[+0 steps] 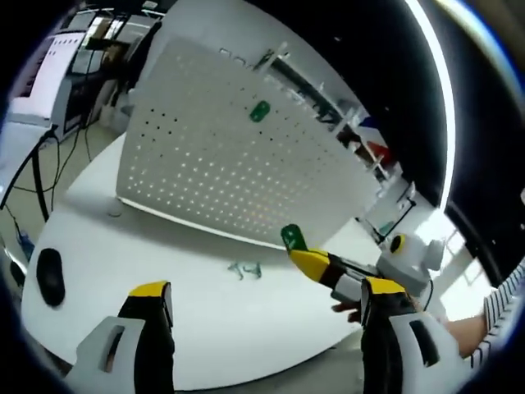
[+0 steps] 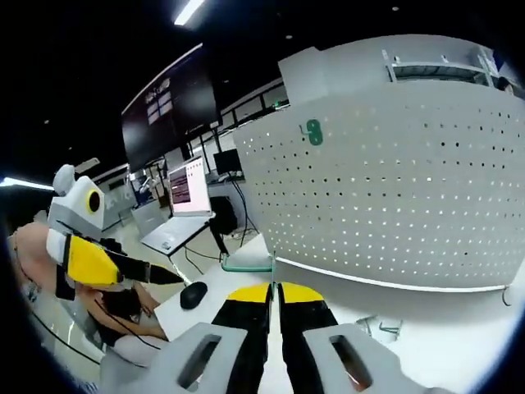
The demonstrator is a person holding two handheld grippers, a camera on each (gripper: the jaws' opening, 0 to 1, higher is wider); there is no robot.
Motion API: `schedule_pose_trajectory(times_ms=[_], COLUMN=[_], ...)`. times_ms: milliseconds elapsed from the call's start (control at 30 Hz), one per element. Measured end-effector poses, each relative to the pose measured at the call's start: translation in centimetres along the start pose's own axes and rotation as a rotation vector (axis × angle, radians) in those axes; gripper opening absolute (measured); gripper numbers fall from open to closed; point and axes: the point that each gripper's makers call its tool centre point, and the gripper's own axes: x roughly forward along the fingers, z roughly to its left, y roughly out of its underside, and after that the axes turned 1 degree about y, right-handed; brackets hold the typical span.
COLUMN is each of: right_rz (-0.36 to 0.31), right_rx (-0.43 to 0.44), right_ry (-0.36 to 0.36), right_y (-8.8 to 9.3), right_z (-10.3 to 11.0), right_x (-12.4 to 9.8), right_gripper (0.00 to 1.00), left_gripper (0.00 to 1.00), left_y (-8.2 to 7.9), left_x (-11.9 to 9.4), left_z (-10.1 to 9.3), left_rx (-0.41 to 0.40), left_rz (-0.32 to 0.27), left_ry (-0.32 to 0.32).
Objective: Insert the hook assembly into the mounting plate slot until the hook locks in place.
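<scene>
A white pegboard mounting plate (image 1: 221, 164) (image 2: 394, 189) stands upright on the white table (image 1: 164, 246). A green hook piece (image 1: 259, 111) (image 2: 312, 131) is fixed near the board's top. My right gripper (image 1: 302, 256) (image 2: 275, 289) is shut on another green hook piece (image 1: 292, 238), held low in front of the board's lower edge. In the right gripper view the held green piece (image 2: 246, 263) peeks out just beyond the jaw tips. My left gripper (image 1: 267, 291) (image 2: 164, 275) stands wide open above the table, holding nothing. Small wire hooks (image 1: 244, 269) (image 2: 377, 327) lie on the table before the board.
A black mouse (image 1: 51, 275) (image 2: 194, 294) lies near the table's edge. Cables (image 1: 41, 172) hang beside the table. Monitors (image 2: 190, 187) and desks stand behind the board. A person's striped sleeve (image 1: 504, 300) is at the right.
</scene>
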Motion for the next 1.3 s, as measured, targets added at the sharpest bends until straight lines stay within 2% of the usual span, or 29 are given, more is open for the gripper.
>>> schedule_pose_trajectory(times_ms=[133,200,367,467,567,800,933,1200,1300], right_rz=[-0.012,-0.021,-0.026,-0.032,-0.045,-0.057,-0.068,-0.085,-0.096], right_rx=[0.029,0.038,0.053,0.052,0.049,0.050,0.051,0.056,0.056], right_ry=[-0.020,-0.027,-0.043,-0.058,-0.078,-0.090,-0.091,-0.081,-0.081], right_y=[0.1,0.1,0.3,0.2,-0.1,-0.3,-0.5,-0.9,-1.1], right_z=[1.1,1.5,2.5,3.2,3.9,4.2,4.3,4.1,4.3], right_x=[-1.1,-1.4,-1.9,-2.1,-2.4,-2.6,-2.8,-3.1,-3.3], right_gripper=[0.00,0.00,0.00,0.00,0.00,0.00,0.00,0.00,0.00], left_gripper=[0.92,0.86,0.83,0.78,0.74,0.62,0.59,0.43,0.35], left_y=[-0.2,-0.1,0.1,-0.1,-0.3,-0.3,-0.3,-0.5,-0.5], left_x=[0.1,0.2,0.5,0.6,0.6,1.0,1.3,1.8,1.8], left_z=[-0.7,-1.2,-2.0,-2.6,-2.7,-3.6,-4.0,-4.9,-4.8], left_rx=[-0.010,-0.019,-0.034,-0.047,-0.047,-0.072,-0.089,-0.110,-0.106], left_rz=[-0.013,-0.009,-0.014,-0.024,-0.033,-0.033,-0.039,-0.048,-0.048], left_ry=[0.019,0.041,0.063,0.093,0.096,0.138,0.156,0.198,0.190])
